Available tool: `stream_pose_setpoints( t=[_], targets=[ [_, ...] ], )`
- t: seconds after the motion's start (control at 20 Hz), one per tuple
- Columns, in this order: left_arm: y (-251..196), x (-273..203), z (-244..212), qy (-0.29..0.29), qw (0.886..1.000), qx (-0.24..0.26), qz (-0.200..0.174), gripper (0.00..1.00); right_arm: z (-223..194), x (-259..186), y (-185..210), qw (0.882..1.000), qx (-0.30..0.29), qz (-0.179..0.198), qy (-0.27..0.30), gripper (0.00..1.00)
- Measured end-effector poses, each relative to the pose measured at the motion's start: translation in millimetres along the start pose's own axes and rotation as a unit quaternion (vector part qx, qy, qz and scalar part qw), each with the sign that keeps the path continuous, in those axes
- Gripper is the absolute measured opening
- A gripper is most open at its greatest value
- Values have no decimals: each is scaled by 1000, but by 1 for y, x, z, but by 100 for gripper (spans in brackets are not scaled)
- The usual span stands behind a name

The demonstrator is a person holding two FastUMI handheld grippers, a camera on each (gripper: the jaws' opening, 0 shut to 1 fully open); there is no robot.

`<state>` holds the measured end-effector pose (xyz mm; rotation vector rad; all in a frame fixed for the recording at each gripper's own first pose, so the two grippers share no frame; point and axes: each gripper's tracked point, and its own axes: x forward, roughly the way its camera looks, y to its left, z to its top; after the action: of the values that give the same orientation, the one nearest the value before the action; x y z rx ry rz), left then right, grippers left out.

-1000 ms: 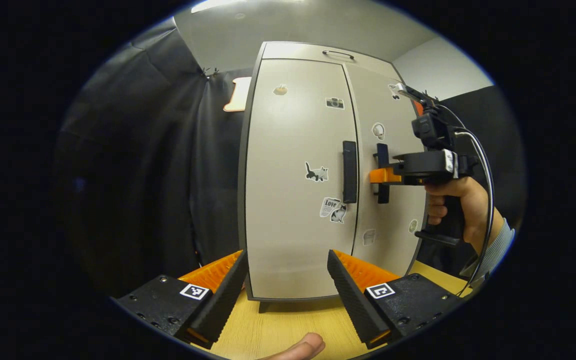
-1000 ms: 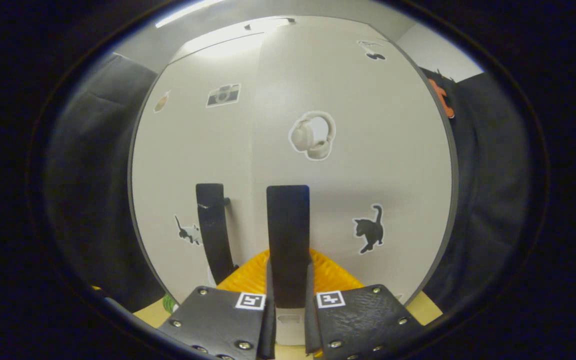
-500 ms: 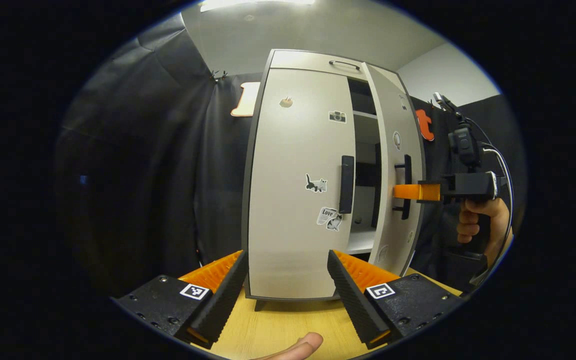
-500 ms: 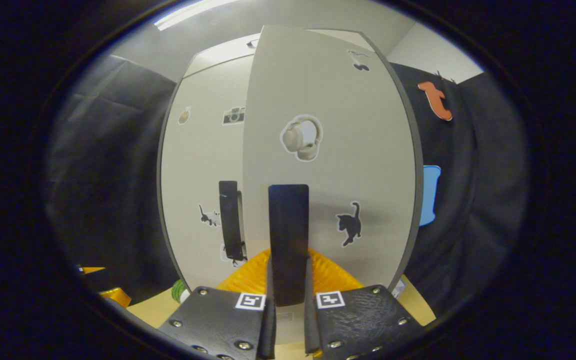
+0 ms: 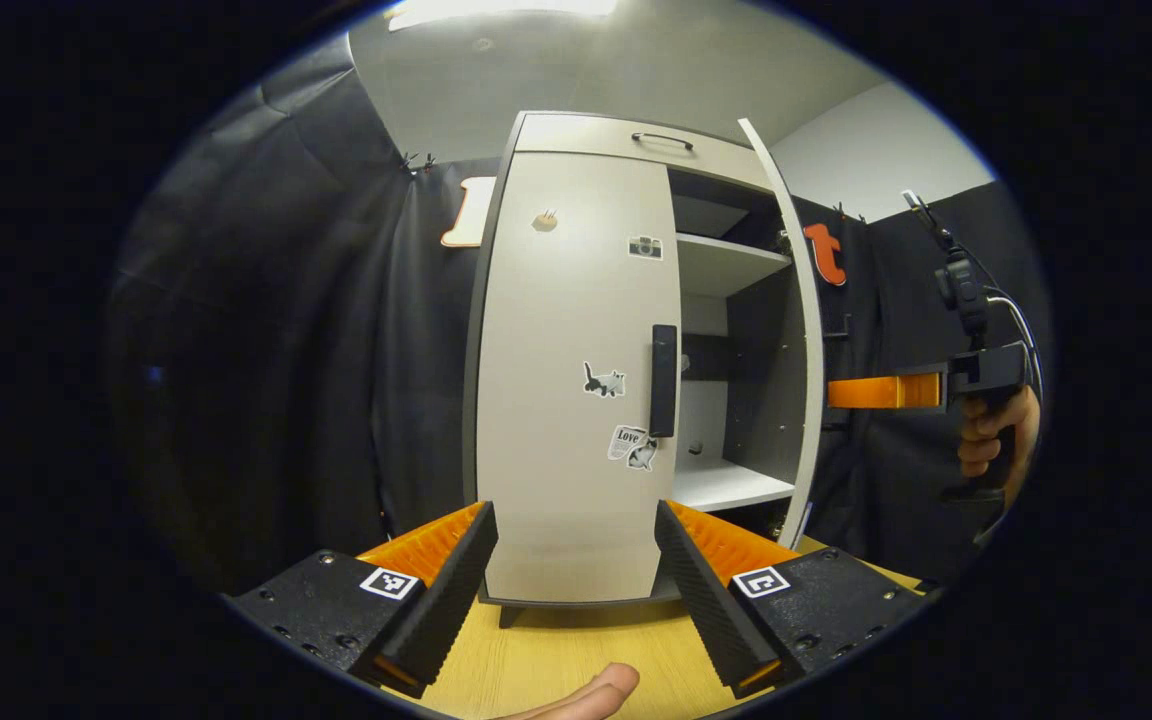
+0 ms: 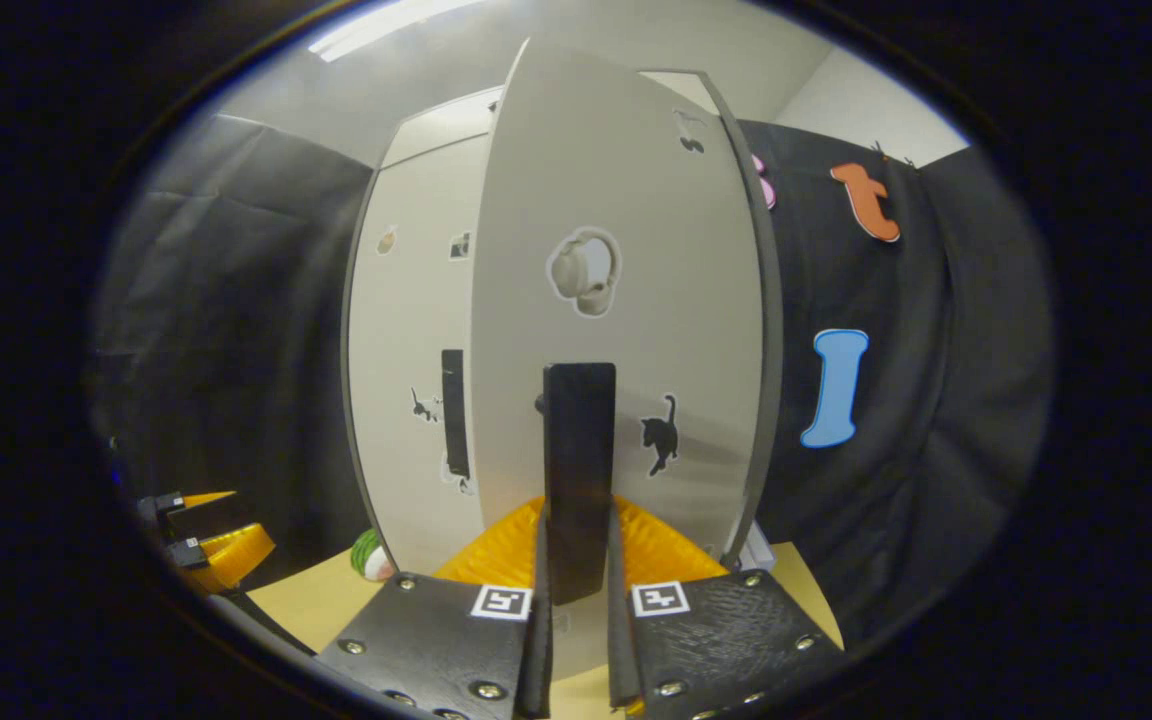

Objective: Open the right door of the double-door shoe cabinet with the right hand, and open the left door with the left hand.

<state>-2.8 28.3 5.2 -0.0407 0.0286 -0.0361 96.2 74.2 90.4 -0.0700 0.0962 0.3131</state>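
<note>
Left tool [image 5: 572, 590] carries black screwed plates with square white-and-black tags; right tool [image 6: 576, 640] likewise; in the left gripper view, a black cable loops over its pistol grip at 3 o'clock.

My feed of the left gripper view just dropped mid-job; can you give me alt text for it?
The shoe cabinet stands on a wooden table, its right door swung wide open onto bare shelves while the left door is shut. The right gripper, held in a hand, is at the open door. The left gripper sits open, short of the left door's handle.
</note>
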Motion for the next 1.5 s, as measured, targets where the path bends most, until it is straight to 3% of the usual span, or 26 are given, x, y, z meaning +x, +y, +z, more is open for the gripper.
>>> stream_pose_setpoints(
  t=[0.5,0.55,0.65,0.75,0.8,0.85,0.9,1.0,1.05,1.3,1.5],
  targets=[
    [-16,35,-17,24,999,-3,-26,98,3,-43,-69,999,-6,-34,-14,22],
    [-17,38,-18,26,999,-3,-26,98,5,-43,-75,999,-9,-41,-18,25],
    [-22,45,-20,27,999,0,-26,98,9,-44,-88,998,-15,-48,-33,21],
    [-26,54,-19,27,999,6,-25,99,-1,-51,-118,996,-10,-83,-27,25],
    [-29,59,-19,28,999,7,-23,99,5,-40,-139,995,7,-100,-30,14],
    [-33,65,-17,27,999,7,-24,97,2,-58,-152,993,10,-112,-30,2],
    [-37,71,-15,27,999,6,-27,99,4,-63,-162,993,22,-110,-35,1],
    [-44,83,-9,27,999,5,-29,99,-6,-63,-147,996,60,-57,-22,1],
    [-48,90,-6,26,999,6,-27,98,-6,-62,-148,997,61,-49,-23,1],
    [-60,117,-5,37,999,9,-27,98,-12,-72,-148,998,39,-47,-24,2],
    [-62,139,2,49,999,-9,-23,98,-23,-97,-151,997,17,-71,-37,2]
  ],
)
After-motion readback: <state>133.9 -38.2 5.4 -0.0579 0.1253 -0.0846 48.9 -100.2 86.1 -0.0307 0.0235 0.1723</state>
